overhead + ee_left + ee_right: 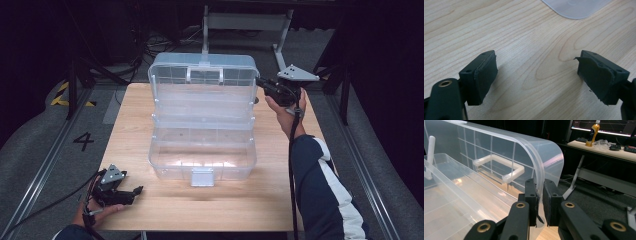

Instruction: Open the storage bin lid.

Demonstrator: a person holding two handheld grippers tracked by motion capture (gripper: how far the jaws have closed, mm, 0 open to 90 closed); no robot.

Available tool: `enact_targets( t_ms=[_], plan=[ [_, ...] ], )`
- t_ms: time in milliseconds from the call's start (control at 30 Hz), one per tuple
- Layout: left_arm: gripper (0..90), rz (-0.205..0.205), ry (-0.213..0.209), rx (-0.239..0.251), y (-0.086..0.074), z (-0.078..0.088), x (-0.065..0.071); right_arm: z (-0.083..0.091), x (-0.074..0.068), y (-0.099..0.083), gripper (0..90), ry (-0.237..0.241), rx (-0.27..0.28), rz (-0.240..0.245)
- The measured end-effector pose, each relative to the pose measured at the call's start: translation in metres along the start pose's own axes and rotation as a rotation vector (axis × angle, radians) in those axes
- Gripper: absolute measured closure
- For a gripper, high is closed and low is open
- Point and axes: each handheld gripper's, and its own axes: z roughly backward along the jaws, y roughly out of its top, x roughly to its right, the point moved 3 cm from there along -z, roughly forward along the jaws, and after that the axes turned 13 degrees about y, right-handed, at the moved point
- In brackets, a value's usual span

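**Ana:** Clear plastic box (202, 150), the biggest thing on the wooden bench (280, 200), sits in the middle of it with its lid (202, 82) swung up and standing open at the far side. Any brand on it?

**Ben:** None that I can read. The only writing I can make out is a black "4" (83, 141) on the grey floor, left of the bench.

**Ana:** And the lid?

**Ben:** It has a white handle (499, 167) on its outer face and a moulded grid. The right tool (539, 195) is clamped on the lid's right edge, the thin wall pinched between both pads.

**Ana:** The left one?

**Ben:** The left tool (536, 75) rests at the near left corner of the bench, well apart from the box, its jaws spread wide with bare wood between them.

**Ana:** Smallest thing?

**Ben:** A yellow bottle (594, 132) on a desk far behind; its label is too small to read.
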Motion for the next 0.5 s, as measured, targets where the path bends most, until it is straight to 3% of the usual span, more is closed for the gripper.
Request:
enact_targets(
  t_ms=[500],
  plan=[
    [16.3,0.000,0.000,0.000,0.000,-0.001,0.000,-0.011,0.012,0.002,82.8,0.000,-0.015,-0.028]
  ],
)
